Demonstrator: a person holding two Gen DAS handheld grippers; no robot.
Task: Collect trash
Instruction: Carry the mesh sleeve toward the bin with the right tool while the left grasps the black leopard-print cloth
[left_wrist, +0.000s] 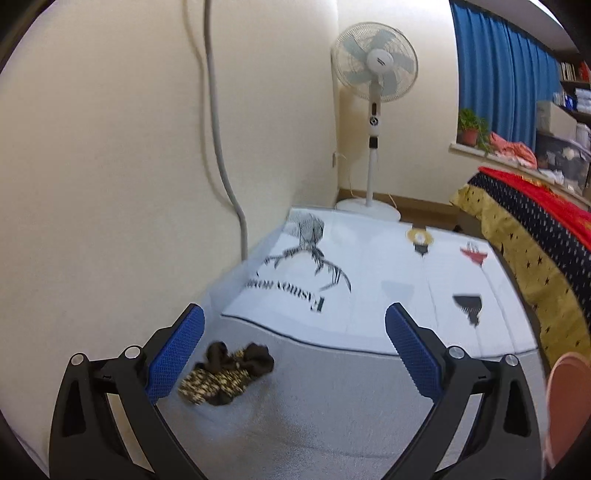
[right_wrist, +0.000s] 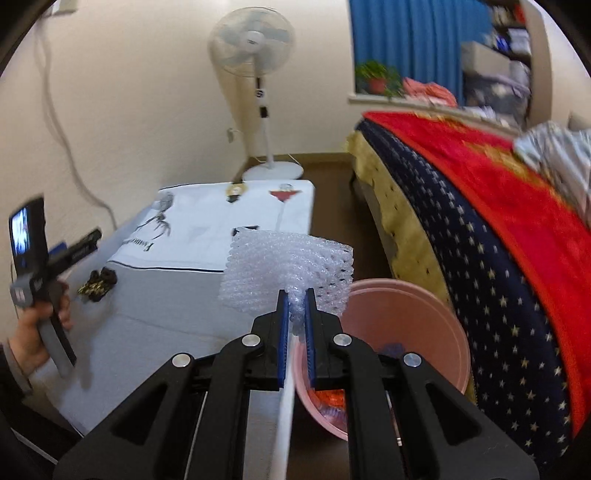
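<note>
My right gripper is shut on a sheet of clear bubble wrap and holds it in the air just left of a pink bin with orange scraps inside. My left gripper is open and empty above the grey table top. A dark brown and gold patterned wad lies on the table just right of its left finger. In the right wrist view the left gripper shows at the far left, with the wad beside it.
A white printed cloth covers the table's far part. A standing fan is in the corner. A bed with a red and navy starred cover runs along the right. The pink bin's rim shows in the left wrist view.
</note>
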